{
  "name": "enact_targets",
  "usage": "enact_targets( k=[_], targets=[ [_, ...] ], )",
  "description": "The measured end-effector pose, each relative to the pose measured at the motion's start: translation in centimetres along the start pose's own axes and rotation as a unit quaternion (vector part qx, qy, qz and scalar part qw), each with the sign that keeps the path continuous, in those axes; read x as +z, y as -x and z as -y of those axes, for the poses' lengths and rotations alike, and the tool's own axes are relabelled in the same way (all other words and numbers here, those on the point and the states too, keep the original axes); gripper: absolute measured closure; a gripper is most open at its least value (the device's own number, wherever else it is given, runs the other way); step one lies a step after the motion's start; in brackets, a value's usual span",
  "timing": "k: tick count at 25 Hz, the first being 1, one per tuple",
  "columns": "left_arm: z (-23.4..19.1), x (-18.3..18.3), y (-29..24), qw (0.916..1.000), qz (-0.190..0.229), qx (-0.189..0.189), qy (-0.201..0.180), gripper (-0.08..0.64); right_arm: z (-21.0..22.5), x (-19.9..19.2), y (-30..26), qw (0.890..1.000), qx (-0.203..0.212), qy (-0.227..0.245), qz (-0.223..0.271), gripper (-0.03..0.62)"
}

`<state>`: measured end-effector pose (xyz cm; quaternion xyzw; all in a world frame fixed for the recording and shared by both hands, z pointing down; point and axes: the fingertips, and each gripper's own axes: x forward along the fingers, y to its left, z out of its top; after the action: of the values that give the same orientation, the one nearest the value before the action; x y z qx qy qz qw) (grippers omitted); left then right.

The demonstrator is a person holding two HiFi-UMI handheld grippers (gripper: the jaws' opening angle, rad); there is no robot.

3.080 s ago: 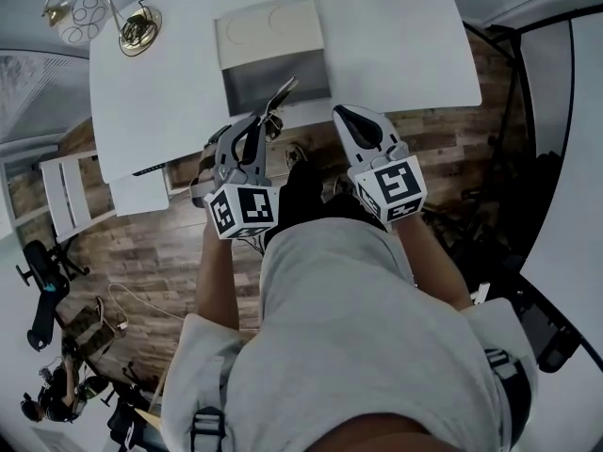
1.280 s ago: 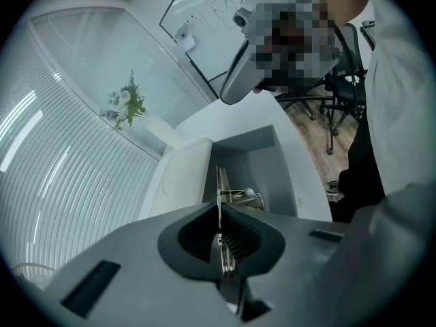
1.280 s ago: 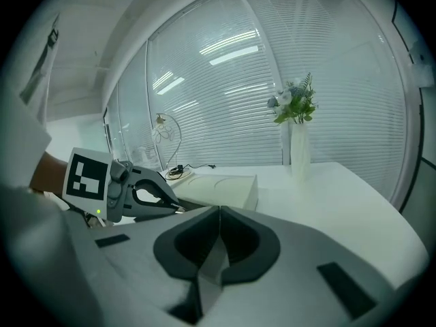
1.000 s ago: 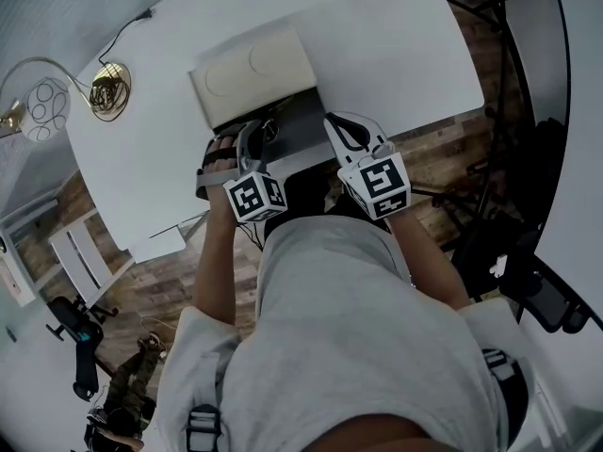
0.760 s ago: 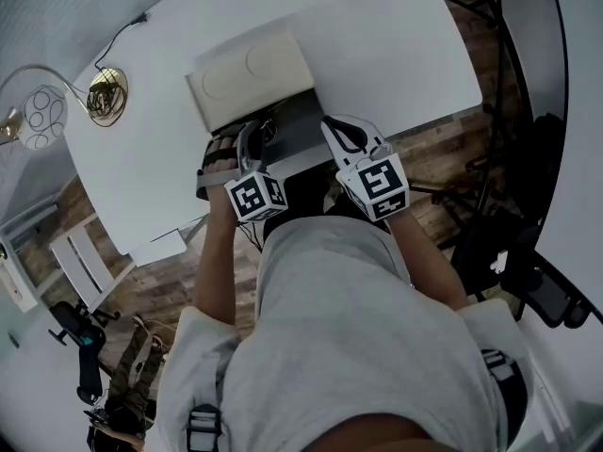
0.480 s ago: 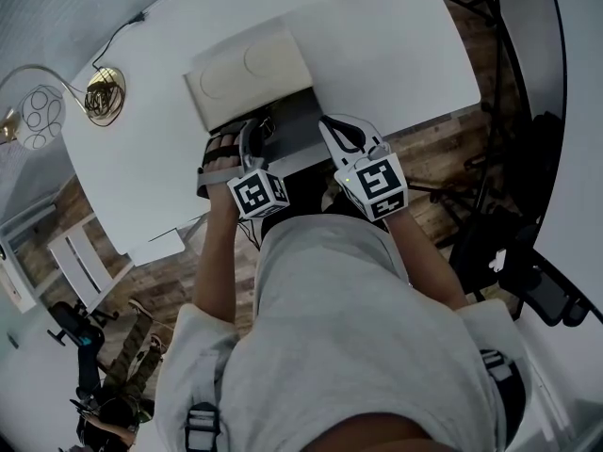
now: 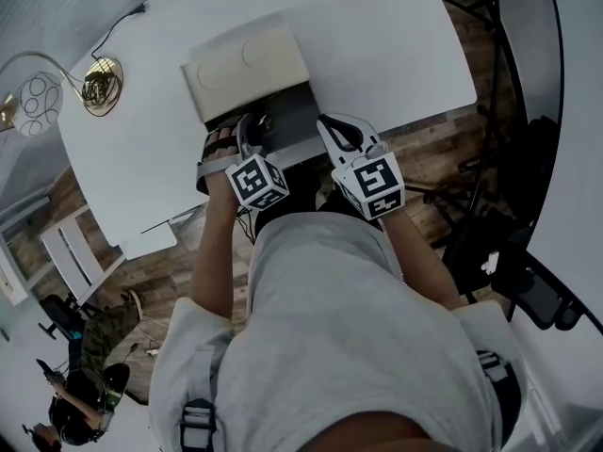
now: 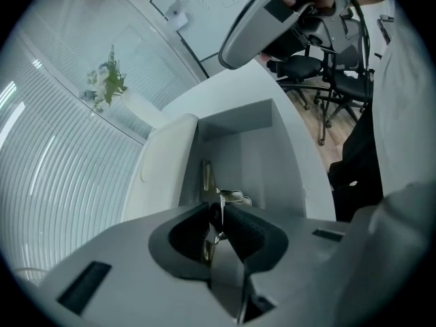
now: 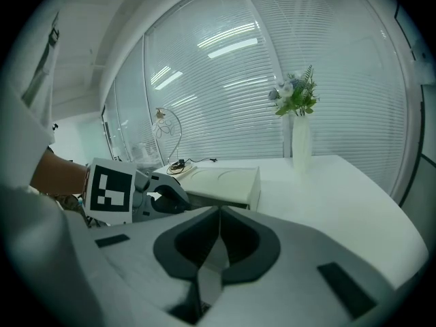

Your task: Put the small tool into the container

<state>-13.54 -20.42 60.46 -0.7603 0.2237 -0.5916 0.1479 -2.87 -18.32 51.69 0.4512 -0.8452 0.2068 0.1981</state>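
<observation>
Head view, with both gripper views. The only print lies on the grippers' cubes: each cube (image 7: 256,182) bears black-and-white square marker patterns, and one such face (image 9: 109,191) shows in the right gripper view.

Container (image 7: 300,119) – an open grey box near the front edge of the white table (image 7: 396,36). A cream panel (image 7: 245,64) with two shallow round impressions lies against its far side. In the left gripper view the box's inner walls and floor look bare apart from the tool reaching in over them.

Left gripper (image 8: 219,213) – its dark ribbed pads are clamped on the small tool (image 8: 206,179), a thin metal piece held upright between them. The tool's free end points forward inside the container's opening; whether it touches the floor cannot be told. In the head view this gripper (image 7: 252,132) sits at the box's near left corner.

Right gripper (image 9: 219,213) – fingers pressed together with nothing between them. It hovers at the box's near right corner (image 7: 327,125), beside the left gripper.

Background: a gold lamp (image 7: 99,73) with a coiled cable at the table's left end; a white vase of flowers (image 9: 300,142) further along the table.
</observation>
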Motion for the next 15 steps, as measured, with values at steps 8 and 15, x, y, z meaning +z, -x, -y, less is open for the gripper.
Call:
enact_targets(
  k=[8, 15],
  targets=[
    [0.2, -0.1, 0.6, 0.9979, -0.005, -0.021, 0.061, 0.439, -0.3, -0.4, 0.9, 1.000, 0.006, 0.008, -0.006, 0.566],
    [0.0, -0.3, 3.0, 0.9915, 0.003, -0.011, 0.130, 0.437, -2.0, -0.2, 1.3, 0.999, 0.030, 0.022, -0.006, 0.566]
  ],
)
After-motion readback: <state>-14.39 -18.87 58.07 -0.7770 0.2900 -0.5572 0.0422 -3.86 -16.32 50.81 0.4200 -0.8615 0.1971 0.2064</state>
